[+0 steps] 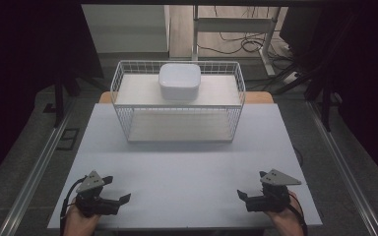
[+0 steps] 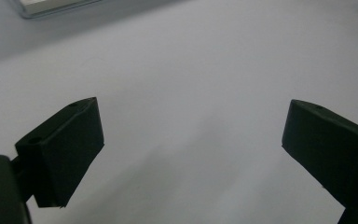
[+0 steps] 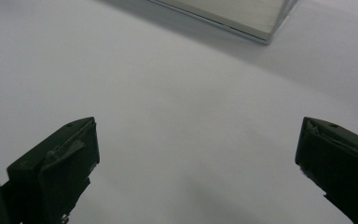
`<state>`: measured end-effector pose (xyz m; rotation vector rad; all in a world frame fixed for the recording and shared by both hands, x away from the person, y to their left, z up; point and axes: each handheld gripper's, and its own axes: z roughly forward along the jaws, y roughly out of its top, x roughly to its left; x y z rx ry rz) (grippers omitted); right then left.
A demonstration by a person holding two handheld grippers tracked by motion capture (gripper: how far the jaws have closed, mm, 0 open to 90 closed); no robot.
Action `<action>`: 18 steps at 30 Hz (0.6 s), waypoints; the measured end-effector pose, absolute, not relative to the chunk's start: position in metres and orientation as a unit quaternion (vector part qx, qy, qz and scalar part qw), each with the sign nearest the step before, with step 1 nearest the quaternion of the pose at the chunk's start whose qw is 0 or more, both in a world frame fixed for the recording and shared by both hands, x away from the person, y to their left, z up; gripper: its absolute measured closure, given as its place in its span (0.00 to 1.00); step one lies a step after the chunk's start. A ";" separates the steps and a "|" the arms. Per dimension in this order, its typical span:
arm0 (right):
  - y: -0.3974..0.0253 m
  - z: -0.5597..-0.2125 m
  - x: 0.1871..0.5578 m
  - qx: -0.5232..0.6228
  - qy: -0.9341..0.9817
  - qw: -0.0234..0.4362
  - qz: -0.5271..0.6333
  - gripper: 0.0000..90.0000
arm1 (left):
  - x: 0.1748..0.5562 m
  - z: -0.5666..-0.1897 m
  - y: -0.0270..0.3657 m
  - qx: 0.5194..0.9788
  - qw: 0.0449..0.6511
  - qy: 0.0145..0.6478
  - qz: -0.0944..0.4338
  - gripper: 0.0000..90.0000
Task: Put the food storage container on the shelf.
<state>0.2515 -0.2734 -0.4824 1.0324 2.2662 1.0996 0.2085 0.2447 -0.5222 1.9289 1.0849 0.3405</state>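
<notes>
A white wire rack (image 1: 178, 101) with two pale shelves stands at the back middle of the white table (image 1: 187, 164). On its upper shelf rests a white rounded square container (image 1: 179, 81). My left gripper (image 1: 118, 189) sits near the table's front left corner, open and holding nothing. My right gripper (image 1: 252, 185) sits near the front right corner, also open and holding nothing. In the left gripper view the gripper (image 2: 192, 105) has its jaws wide apart over bare table. The right gripper view shows its gripper (image 3: 199, 121) the same way, with the rack's base (image 3: 242, 14) ahead.
A corner of the rack's base (image 2: 51, 7) appears at the top of the left gripper view. Behind the table are a desk frame (image 1: 236, 24) and floor cables (image 1: 241, 44). Metal rails (image 1: 39, 162) run along both sides of the table.
</notes>
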 end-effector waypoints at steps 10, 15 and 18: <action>-0.295 -0.486 0.246 0.397 0.804 0.221 0.384 0.00 | 0.203 -0.524 0.262 0.764 0.432 0.456 0.148 0.06; -0.308 -0.491 0.242 0.416 0.797 0.225 0.375 0.00 | 0.200 -0.526 0.270 0.756 0.431 0.468 0.150 0.06; -0.314 -0.493 0.240 0.424 0.794 0.224 0.373 0.00 | 0.199 -0.528 0.275 0.753 0.430 0.475 0.151 0.06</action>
